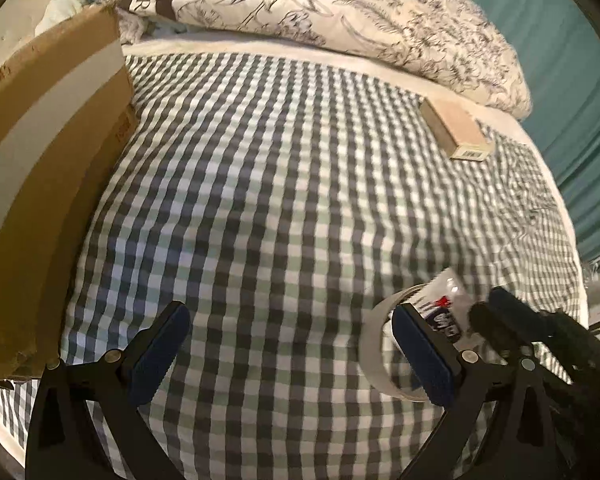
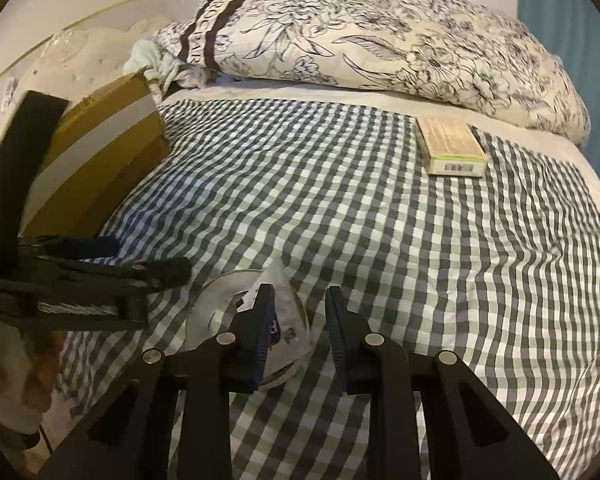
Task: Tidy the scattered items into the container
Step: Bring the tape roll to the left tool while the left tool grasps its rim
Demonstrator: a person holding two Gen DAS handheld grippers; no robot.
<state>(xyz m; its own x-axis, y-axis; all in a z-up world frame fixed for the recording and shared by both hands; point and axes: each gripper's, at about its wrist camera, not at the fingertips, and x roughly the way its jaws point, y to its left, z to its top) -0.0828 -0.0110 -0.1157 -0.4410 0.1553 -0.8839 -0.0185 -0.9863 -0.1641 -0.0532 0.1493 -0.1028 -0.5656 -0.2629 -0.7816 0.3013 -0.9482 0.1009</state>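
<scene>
A clear tape roll lies on the checked bedspread, with a small white printed packet on it. My left gripper hovers open and wide, its right finger over the roll, nothing between its pads. My right gripper stands narrowly open just right of the roll; the packet's edge lies by its left finger, and the right pad is clear of it. A brown cardboard box stands at the left. A flat carton with a barcode lies far right.
A floral duvet is piled along the far side of the bed. A teal curtain hangs at the right edge. Checked bedspread stretches between the box and the carton.
</scene>
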